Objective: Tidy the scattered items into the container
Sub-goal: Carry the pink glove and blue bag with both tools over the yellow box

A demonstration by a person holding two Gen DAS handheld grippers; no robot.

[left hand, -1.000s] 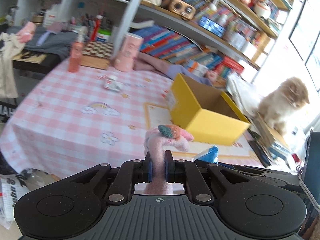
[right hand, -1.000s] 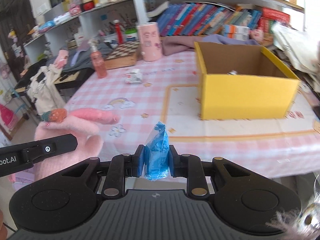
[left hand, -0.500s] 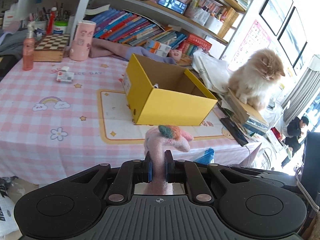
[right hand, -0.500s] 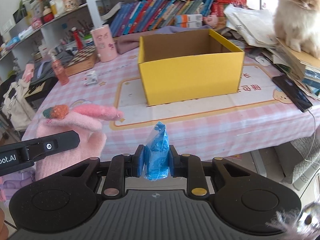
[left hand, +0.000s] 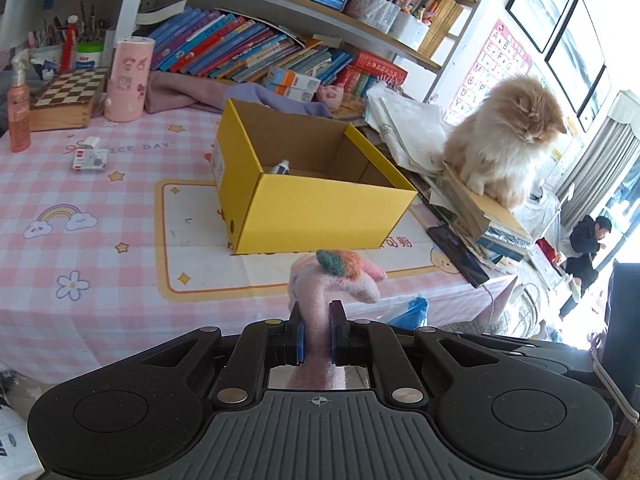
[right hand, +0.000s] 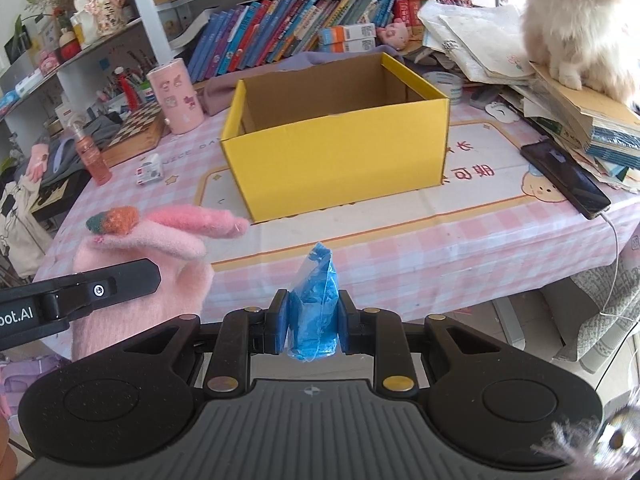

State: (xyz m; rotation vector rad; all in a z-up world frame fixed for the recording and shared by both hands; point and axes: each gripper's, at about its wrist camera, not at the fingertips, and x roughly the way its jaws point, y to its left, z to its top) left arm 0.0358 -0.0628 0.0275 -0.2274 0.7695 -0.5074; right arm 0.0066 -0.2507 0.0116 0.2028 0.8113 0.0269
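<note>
Now pink glove (left hand: 334, 280) in left claw (left hand: 317, 330), box (left hand: 312, 204) ahead

Ahead of me the yellow box (right hand: 340, 160) stands open-topped with bare tablecloth (right hand: 400, 240) before it — book stack (right hand: 592, 120) and cat (right hand: 576, 20) crowd its right.

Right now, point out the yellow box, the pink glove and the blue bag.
yellow box (right hand: 340, 160): right wrist view, front wall.
pink glove (left hand: 320, 304): left wrist view, between the pads.
blue bag (right hand: 314, 304): right wrist view, its middle.
</note>
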